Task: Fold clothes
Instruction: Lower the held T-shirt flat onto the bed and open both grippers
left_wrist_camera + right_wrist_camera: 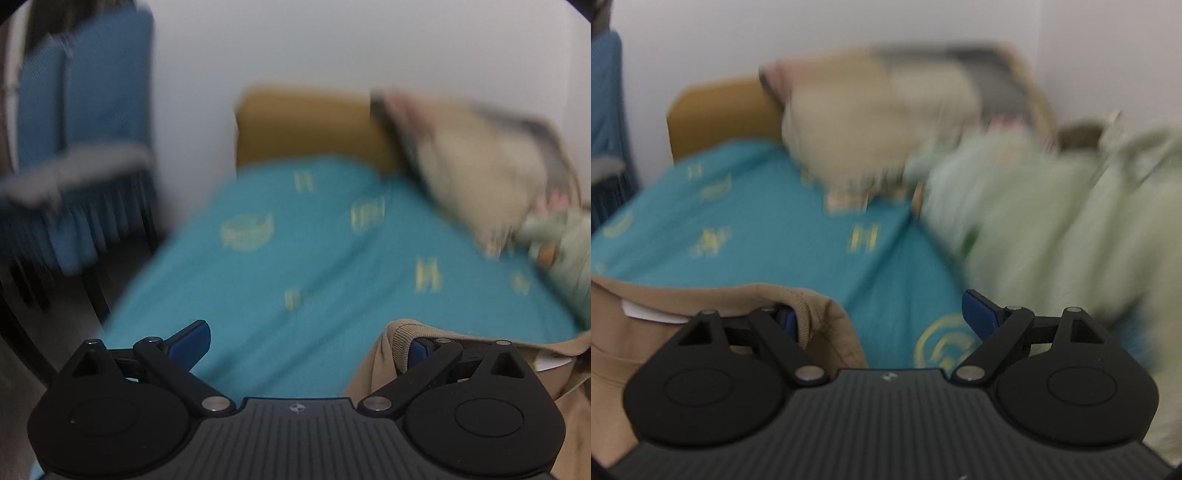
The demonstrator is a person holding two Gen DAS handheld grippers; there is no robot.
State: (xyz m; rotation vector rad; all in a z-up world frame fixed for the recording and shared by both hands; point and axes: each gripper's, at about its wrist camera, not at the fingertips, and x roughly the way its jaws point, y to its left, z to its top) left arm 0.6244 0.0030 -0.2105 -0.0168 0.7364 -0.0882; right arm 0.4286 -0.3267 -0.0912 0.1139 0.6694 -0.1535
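A tan garment (384,354) with a ribbed edge lies on the teal bed sheet (295,240). In the left wrist view its edge drapes over the right finger of my left gripper (304,347), whose jaws stand wide open; the left blue fingertip (192,341) is bare. In the right wrist view the same tan garment (820,314), with a white label inside, covers the left finger of my right gripper (884,317), which is also open; its right blue fingertip (979,314) is free above the sheet (775,240). Both views are motion-blurred.
A beige pillow (469,166) leans against the mustard headboard (306,125) at the bed's far end. A pale green heap of clothes or bedding (1052,221) fills the right side of the bed. A blue chair (85,110) stands to the left, off the bed.
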